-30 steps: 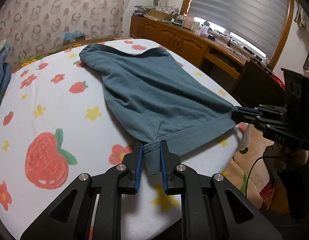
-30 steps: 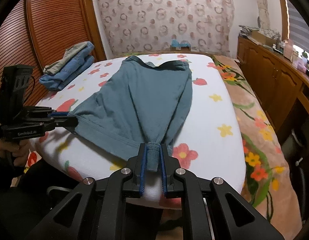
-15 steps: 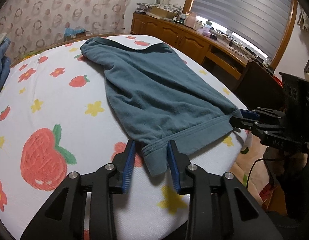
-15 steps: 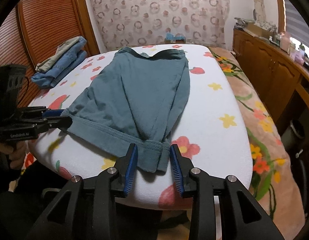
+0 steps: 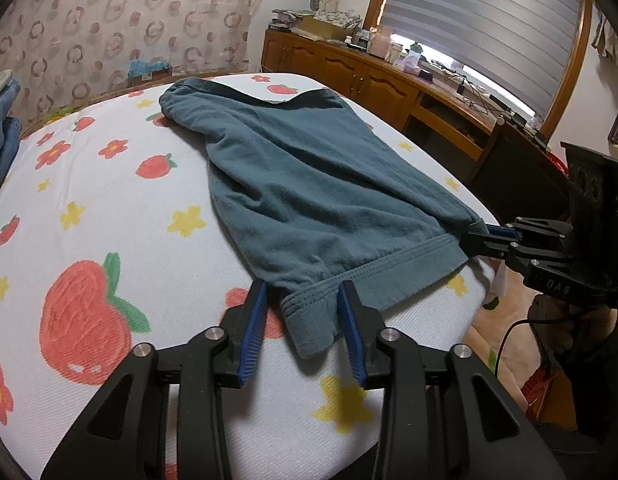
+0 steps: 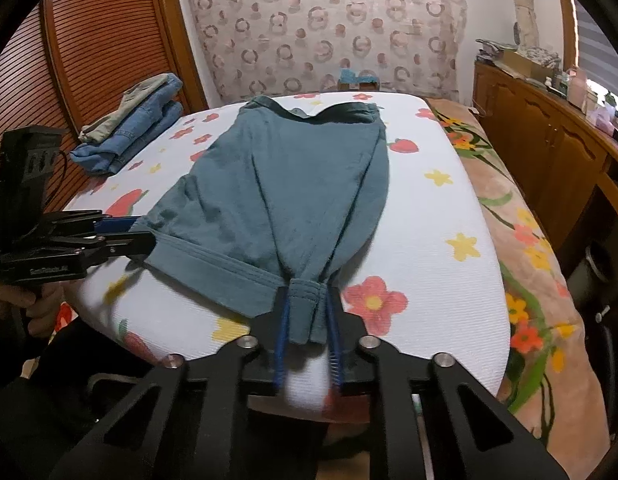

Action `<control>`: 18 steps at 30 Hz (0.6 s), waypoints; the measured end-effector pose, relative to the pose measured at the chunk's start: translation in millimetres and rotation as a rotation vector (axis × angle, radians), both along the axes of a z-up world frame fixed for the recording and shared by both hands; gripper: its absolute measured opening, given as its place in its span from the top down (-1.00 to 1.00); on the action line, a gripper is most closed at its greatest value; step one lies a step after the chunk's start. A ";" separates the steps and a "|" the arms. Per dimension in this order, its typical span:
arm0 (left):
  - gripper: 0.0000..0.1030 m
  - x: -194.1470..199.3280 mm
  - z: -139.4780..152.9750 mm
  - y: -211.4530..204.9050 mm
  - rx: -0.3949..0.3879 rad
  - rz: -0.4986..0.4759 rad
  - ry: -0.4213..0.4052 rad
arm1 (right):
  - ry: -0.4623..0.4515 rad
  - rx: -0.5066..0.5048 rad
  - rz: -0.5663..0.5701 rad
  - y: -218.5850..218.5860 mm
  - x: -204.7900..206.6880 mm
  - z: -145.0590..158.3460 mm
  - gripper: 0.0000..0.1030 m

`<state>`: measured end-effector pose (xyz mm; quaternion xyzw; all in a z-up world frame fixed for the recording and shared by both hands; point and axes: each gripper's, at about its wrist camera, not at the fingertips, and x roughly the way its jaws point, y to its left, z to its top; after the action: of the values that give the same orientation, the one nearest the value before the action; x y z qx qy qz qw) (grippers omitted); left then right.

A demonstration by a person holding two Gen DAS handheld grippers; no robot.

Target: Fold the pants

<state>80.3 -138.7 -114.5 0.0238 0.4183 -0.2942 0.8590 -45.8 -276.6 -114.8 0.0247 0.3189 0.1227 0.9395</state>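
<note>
Teal pants (image 5: pixel 309 184) lie flat on the fruit-print bed (image 5: pixel 109 208), waistband at the far end. The near hem runs between my two grippers. My left gripper (image 5: pixel 303 292) has its jaws opening; the left hem corner lies loose between them, and the pads do not press on it. In the right wrist view the pants (image 6: pixel 277 184) spread away from my right gripper (image 6: pixel 307 296), whose jaws are closing and pinch the bunched right hem corner. The left gripper (image 6: pixel 141 230) shows at the far hem corner; the right gripper (image 5: pixel 473 240) shows at the right edge.
A stack of folded jeans (image 6: pixel 137 136) sits at the far left of the bed. A flowered blanket (image 6: pixel 529 280) hangs along the right side, with wooden cabinets (image 6: pixel 549 152) beyond. A hand (image 6: pixel 25 304) holds the left gripper's handle off the bed's near edge.
The left jaws spread apart and let go of the hem corner, which now rests on the bed. The right jaws opened, then came back together on their corner.
</note>
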 end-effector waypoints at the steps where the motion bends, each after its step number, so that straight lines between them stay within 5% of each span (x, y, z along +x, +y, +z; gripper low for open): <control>1: 0.21 -0.9 -0.1 -0.8 0.007 0.000 -0.007 | -0.005 -0.003 0.002 0.8 -0.4 0.3 0.75; 12: 0.16 -3.8 -0.3 -3.0 0.026 -0.007 -0.028 | -0.007 -0.013 -0.006 2.8 -0.4 -0.8 0.76; 18: 0.66 -6.3 4.9 -1.6 -0.015 -0.009 -0.018 | -0.032 0.012 0.003 1.0 -3.0 3.0 0.77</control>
<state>74.0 -140.3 -109.6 0.0219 0.4081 -0.3010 0.8616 -48.8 -275.6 -111.8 0.0281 0.3031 0.1262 0.9441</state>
